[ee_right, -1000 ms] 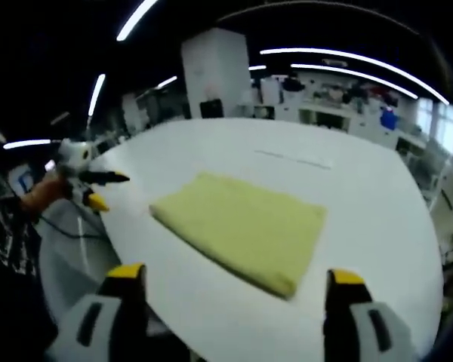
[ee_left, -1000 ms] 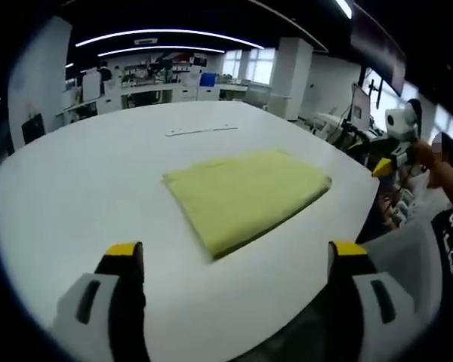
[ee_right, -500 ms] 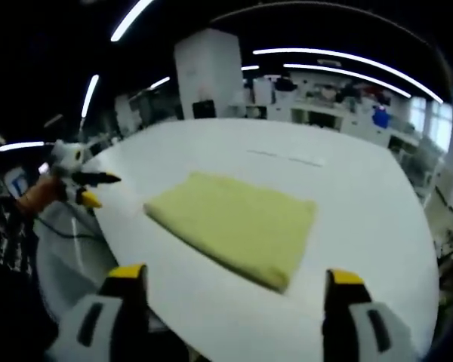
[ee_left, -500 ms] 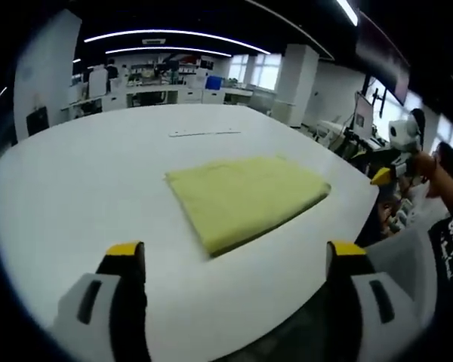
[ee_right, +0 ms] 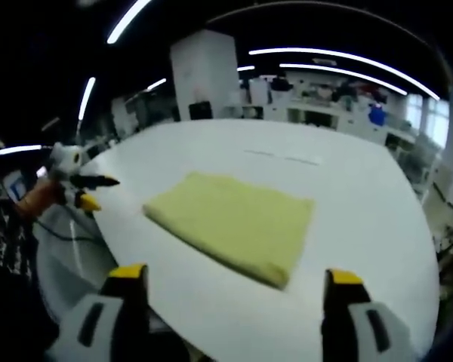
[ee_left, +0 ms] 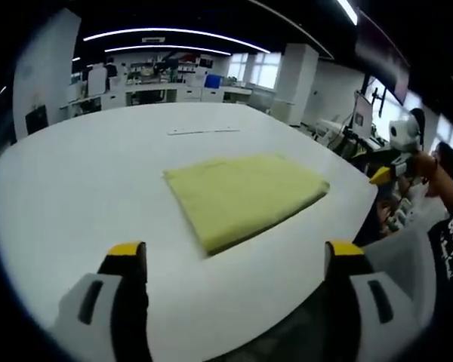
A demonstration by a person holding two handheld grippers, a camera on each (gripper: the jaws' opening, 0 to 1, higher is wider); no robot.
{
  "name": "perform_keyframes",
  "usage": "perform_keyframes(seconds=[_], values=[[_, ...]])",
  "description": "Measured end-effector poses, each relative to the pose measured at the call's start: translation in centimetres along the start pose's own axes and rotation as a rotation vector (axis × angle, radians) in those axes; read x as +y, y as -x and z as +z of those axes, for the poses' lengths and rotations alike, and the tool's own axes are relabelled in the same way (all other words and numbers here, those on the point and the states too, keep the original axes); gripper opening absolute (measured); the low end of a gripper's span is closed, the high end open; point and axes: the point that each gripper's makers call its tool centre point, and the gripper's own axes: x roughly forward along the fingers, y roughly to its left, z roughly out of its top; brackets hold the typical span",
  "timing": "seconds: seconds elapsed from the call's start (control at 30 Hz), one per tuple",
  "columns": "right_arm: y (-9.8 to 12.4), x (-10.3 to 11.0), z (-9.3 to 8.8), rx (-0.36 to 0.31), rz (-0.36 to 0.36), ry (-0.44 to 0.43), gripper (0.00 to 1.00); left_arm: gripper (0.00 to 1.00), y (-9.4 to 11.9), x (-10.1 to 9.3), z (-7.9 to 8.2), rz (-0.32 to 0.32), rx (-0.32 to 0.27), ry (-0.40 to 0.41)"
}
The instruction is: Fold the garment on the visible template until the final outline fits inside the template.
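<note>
A yellow-green garment lies folded into a flat rectangle on the white table. It sits near the table's edge, and the right gripper view has it as the garment too. My left gripper hovers well short of it, jaws wide apart and empty. My right gripper is likewise open and empty, back from the cloth. In the left gripper view the right gripper appears off the table's right side, held by a hand. The right gripper view has the left gripper at its left.
A thin pale line marks the table beyond the garment, also visible as the line. Benches and shelves stand along the far wall, with a white pillar behind the table. A person's dark sleeve is at the right.
The garment has not moved. Both views have only drifted slightly with the hands, and both grippers stay open.
</note>
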Motion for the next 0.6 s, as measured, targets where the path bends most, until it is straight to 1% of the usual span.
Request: perform_keyframes(seconds=[0.4,0.6], values=[[-0.18,0.06,0.24,0.003,0.003,0.012,0.96,0.94,0.04,0.15,-0.06,0.006,-0.006,0.011],[-0.18,-0.12,0.06,0.007,-0.002,0.01,0.96,0.93,0.13,0.11,-0.17,0.01,-0.005,0.014]])
